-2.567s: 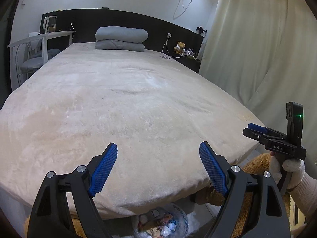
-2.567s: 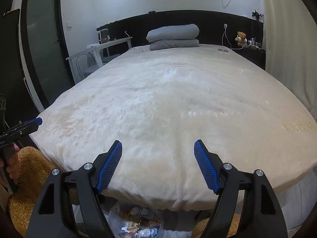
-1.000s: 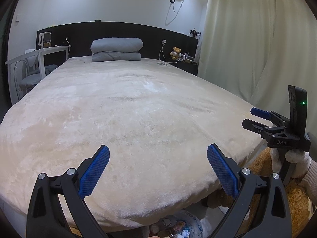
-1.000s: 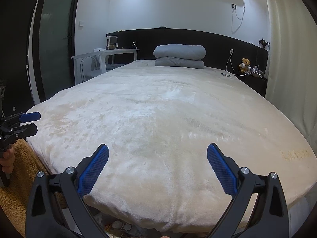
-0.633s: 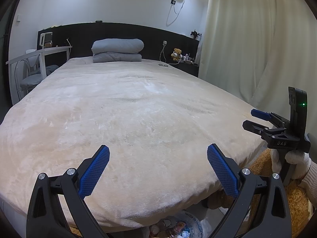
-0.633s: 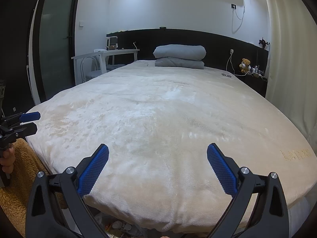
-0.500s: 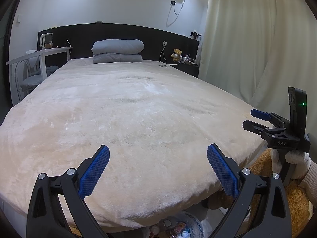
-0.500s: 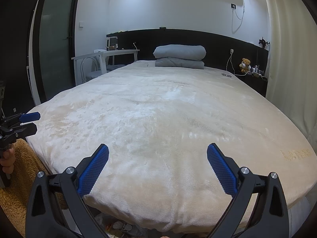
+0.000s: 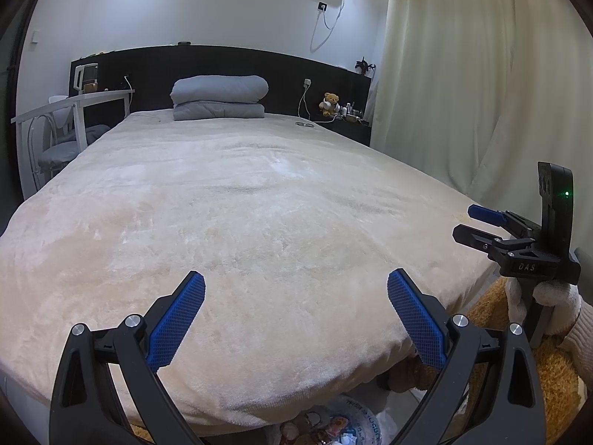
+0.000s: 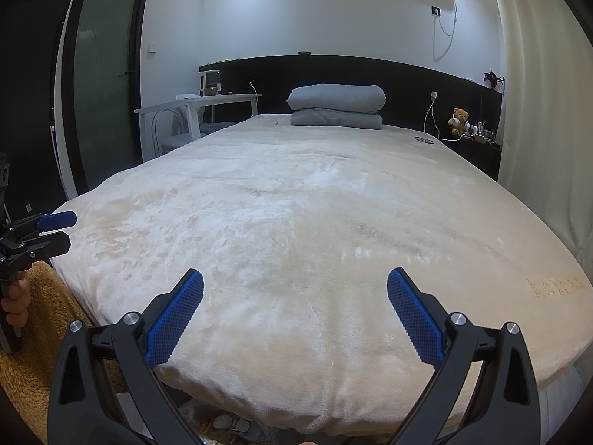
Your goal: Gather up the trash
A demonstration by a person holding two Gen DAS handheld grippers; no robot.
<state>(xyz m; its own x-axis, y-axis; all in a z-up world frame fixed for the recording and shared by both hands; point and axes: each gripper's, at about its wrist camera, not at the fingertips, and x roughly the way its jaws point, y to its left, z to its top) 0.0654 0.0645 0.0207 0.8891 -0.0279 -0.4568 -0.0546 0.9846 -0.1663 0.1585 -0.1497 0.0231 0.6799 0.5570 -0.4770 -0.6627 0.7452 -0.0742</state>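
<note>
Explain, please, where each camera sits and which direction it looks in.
Left wrist: on the left tongs, at the foot of the bed, facing the headboard; the right tongs and a gloved hand show at right.
Right wrist: on the right tongs, same direction; the left tongs show at left.
Shared: bed, folded grey duvet, teddy bear, bag of trash below the bed edge.

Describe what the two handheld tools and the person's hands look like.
Both tools are black plastic frames with silver bolts and blue cross-hatched fingers. The right tool carries white "DAS" lettering and a green light on its upright block; its hand wears a white knit glove. The left tool has a bare hand.
</note>
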